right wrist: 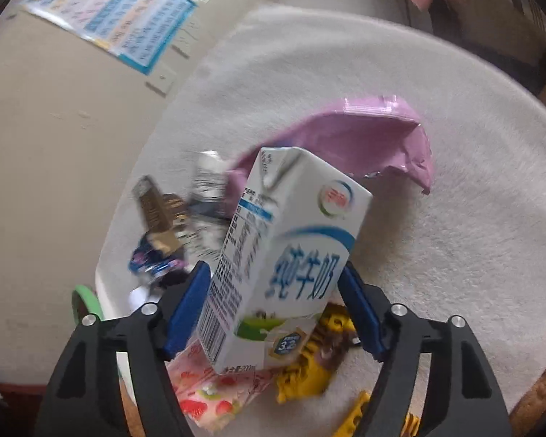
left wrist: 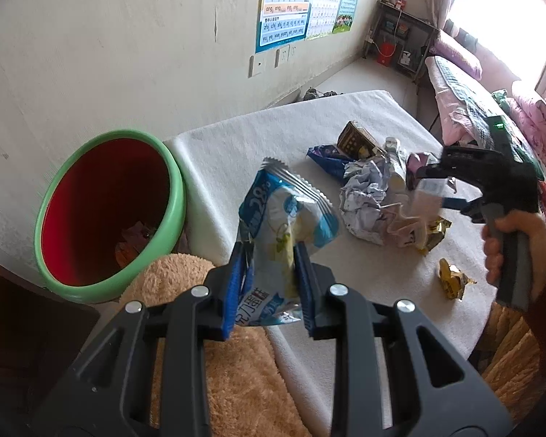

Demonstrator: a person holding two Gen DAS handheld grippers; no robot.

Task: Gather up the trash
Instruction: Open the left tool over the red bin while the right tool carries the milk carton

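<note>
While the green-rimmed bin [left wrist: 109,215] stands at the left edge of the table, its red inside holds only a few dark scraps at the bottom, too shadowed to name. The left gripper [left wrist: 269,255] is pressed together on a crinkly blue-and-white snack wrapper [left wrist: 287,218], its serrated foil seal sticking up just right of the bin. The right gripper [right wrist: 273,284] has its blue pads on either side of a stiff, boxy white milk carton [right wrist: 284,255] that stands tilted; whether both pads press it cannot be told, since the right one appears slightly apart. Behind the carton lies a glossy pink bag [right wrist: 364,134], puffed and curved. A fuzzy white cloth [left wrist: 345,116] covers the table, with the rest of the trash heaped on it: crumpled paper [left wrist: 364,196], a brown box [left wrist: 356,138] and yellow wrappers [left wrist: 453,276]. Motion blur smears the left-hand items in the right wrist view.
</note>
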